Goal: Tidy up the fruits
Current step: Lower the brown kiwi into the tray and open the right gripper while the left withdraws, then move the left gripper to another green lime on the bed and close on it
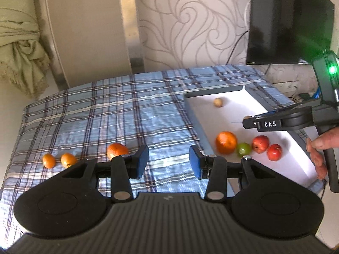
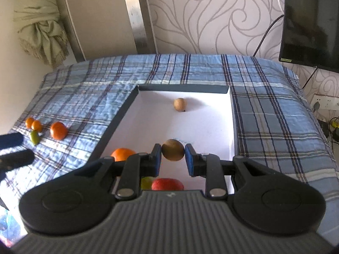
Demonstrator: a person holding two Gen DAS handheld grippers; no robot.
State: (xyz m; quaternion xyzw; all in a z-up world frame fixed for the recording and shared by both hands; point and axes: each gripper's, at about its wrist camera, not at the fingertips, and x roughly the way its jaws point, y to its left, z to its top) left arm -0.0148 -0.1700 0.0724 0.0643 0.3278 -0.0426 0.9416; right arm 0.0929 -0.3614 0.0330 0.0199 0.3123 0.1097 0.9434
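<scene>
Right hand-held gripper [image 2: 173, 156] around brown fruit [image 2: 172, 149]

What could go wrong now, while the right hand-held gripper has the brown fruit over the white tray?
1. The brown fruit is round and pinched only at its sides by the right hand-held gripper; it may slip.
2. If dropped, it may roll on the tray into the orange or red apple.

A crinkled blue plaid cotton cloth [image 2: 190, 72] covers the table. The shallow white tray [image 2: 211, 122] looks matt and smooth. The ribbed black plastic gripper body [image 2: 169, 222] is dull.
</scene>
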